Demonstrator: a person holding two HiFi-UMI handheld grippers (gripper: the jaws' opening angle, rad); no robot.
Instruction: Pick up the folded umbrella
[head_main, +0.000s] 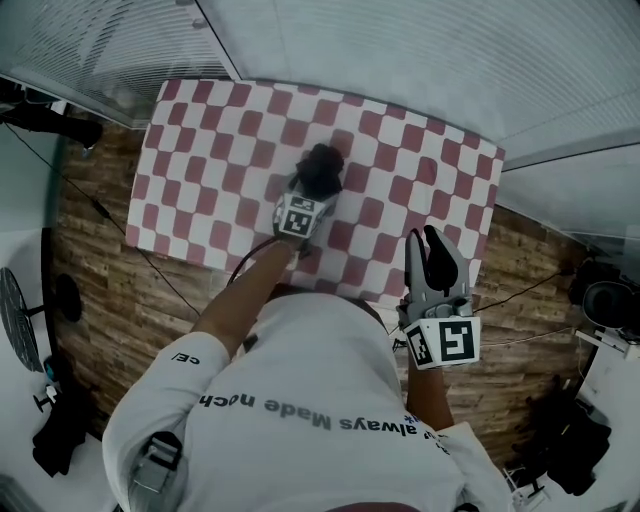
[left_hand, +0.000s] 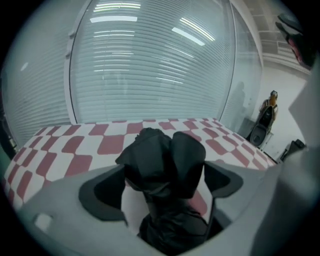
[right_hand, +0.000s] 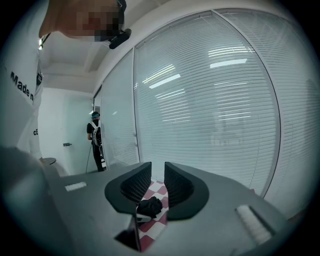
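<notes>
The folded black umbrella (head_main: 322, 165) lies bunched near the middle of the red-and-white checked table (head_main: 200, 150). My left gripper (head_main: 312, 192) reaches down over its near end. In the left gripper view the umbrella (left_hand: 162, 165) fills the space between the jaws, which stand wide open, and a strip of cloth shows between the left pad (left_hand: 102, 195) and the fabric. My right gripper (head_main: 428, 240) hovers at the table's front right edge. Its jaws are almost together with nothing between them (right_hand: 156, 175). Through the slit I see the distant umbrella (right_hand: 150, 206).
Slatted glass walls (head_main: 400, 50) stand close behind the table. Wooden floor (head_main: 110, 290) with cables surrounds it. A fan (head_main: 20, 320) and dark gear (head_main: 60, 430) sit at the left, more gear (head_main: 600, 300) at the right. A person (left_hand: 270, 112) stands far off.
</notes>
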